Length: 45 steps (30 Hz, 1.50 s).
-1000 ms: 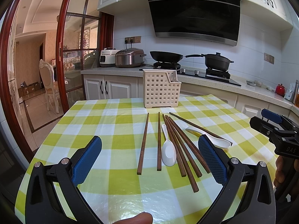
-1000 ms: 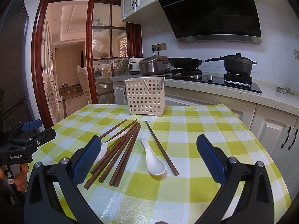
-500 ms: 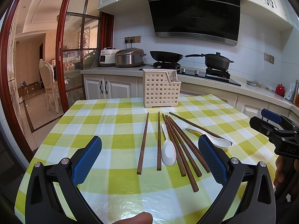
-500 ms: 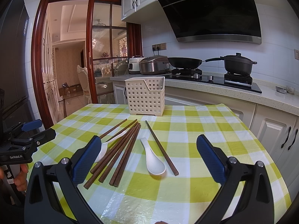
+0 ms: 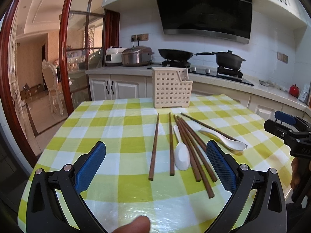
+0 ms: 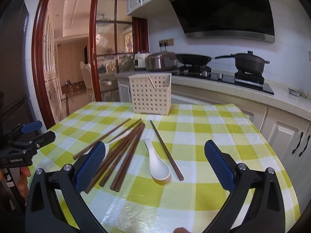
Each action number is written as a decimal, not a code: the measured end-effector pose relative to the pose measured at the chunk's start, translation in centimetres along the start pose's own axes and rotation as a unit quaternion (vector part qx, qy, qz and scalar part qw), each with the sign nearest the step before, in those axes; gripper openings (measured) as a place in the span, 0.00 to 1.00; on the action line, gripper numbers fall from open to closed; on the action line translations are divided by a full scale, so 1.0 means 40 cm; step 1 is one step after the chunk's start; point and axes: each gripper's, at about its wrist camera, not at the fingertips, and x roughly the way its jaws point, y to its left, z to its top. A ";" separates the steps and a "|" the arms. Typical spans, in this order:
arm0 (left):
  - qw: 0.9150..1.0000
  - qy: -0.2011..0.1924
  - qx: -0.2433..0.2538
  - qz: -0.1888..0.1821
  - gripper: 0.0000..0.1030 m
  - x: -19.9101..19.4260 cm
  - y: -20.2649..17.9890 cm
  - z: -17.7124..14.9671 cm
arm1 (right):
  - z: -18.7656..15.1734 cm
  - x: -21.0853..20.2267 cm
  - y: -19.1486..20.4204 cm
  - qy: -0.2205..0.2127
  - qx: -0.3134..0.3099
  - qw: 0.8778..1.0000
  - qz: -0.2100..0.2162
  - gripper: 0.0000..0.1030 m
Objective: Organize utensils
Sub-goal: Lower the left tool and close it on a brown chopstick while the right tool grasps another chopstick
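Note:
Several brown wooden chopsticks [image 5: 191, 147] [image 6: 124, 151] and two white ceramic spoons lie on the yellow checked tablecloth [image 5: 116, 128]. One spoon [image 5: 181, 155] lies among the chopsticks. The other spoon [image 5: 225, 138] [image 6: 157, 165] lies to the right. A cream perforated utensil holder [image 5: 172, 88] [image 6: 150, 95] stands upright at the far edge. My left gripper [image 5: 155, 165] is open and empty, above the near ends of the chopsticks. My right gripper [image 6: 154, 165] is open and empty, above the spoon and a single chopstick [image 6: 167, 151].
Behind the table runs a kitchen counter with rice cookers [image 5: 136, 57], a wok [image 5: 175, 54] and a pot [image 5: 229, 59] on a hob. White cabinets [image 6: 287, 136] stand close on the right. A red-framed glass door [image 5: 64, 58] opens on the left.
The right gripper has moved forward and slightly down toward the spoon and chopsticks. The left gripper has barely moved.

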 end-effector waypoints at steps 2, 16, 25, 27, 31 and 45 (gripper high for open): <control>1.000 0.009 -0.014 -0.007 0.94 0.011 0.017 0.001 | -0.003 0.046 -0.012 0.042 0.009 0.999 0.005 0.96; 0.984 0.178 0.012 -0.022 0.88 0.257 0.092 0.088 | 0.071 0.375 -0.114 0.238 0.021 0.969 0.056 0.96; 0.969 0.237 0.054 -0.049 0.60 0.421 0.048 0.112 | 0.100 0.546 -0.102 0.306 -0.036 0.949 0.067 0.76; 0.966 0.246 0.057 -0.053 0.55 0.439 0.043 0.113 | 0.096 0.565 -0.080 0.316 -0.051 0.944 0.080 0.73; 0.963 0.254 0.068 -0.061 0.45 0.469 0.029 0.117 | 0.099 0.596 -0.060 0.331 -0.062 0.937 0.090 0.52; 0.953 0.281 0.083 -0.076 0.30 0.551 0.003 0.116 | 0.101 0.644 -0.029 0.339 -0.098 0.932 0.079 0.45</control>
